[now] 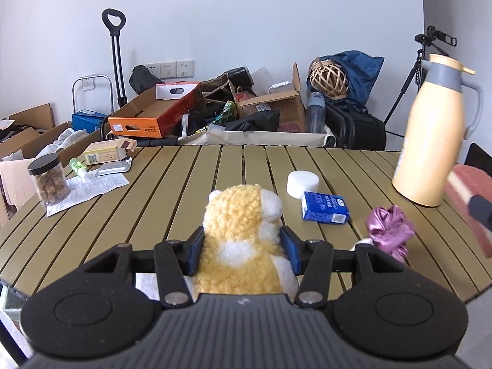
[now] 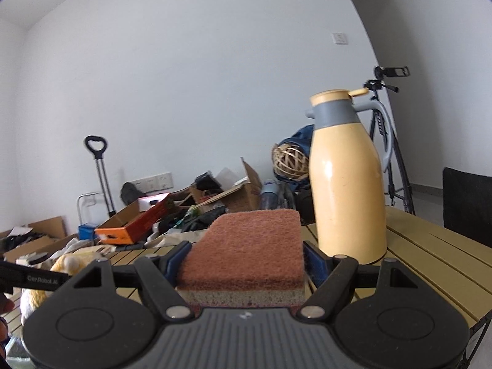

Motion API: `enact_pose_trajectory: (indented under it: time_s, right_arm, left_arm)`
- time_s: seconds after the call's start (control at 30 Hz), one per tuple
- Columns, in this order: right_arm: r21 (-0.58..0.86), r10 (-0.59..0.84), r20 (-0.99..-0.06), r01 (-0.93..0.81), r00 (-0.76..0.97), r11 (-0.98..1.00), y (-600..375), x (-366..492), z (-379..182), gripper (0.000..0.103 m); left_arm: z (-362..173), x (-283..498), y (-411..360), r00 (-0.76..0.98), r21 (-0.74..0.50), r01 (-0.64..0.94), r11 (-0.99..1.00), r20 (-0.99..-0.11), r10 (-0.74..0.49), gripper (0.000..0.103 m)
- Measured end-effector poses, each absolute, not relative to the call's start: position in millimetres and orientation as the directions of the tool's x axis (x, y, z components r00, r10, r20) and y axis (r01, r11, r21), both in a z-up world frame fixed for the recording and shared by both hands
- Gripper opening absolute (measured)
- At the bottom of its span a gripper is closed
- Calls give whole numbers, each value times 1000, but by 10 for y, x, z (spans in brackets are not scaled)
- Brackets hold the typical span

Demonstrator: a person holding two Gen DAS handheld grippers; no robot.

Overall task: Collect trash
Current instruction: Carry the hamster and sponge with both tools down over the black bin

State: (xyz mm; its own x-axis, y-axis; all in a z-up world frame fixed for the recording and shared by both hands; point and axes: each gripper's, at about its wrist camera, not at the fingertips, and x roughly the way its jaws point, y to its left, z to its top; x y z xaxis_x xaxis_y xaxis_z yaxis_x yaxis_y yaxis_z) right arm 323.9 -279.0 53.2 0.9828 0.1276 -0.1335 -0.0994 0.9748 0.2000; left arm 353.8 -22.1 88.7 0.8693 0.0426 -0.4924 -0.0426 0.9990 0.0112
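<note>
Both claws loaded: left claw clenched on plush toy, right claw clenched on sponge, both above bench; keep grip steady w/ loads level, clear thermos jug en route to the bin, which is not in view.

Right hand-held gripper clamps sponge; yellow jug upright on slatted table.
</note>
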Motion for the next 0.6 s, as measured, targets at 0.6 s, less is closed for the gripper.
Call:
enact_pose_trajectory:
  time_s: [0.6]
  right_arm:
    - [51,201,-210,-194,957,980,-2354,2247,190,76]
  left_arm:
    - [586,2411,-97,864,-35,4,999,-502,-21,52]
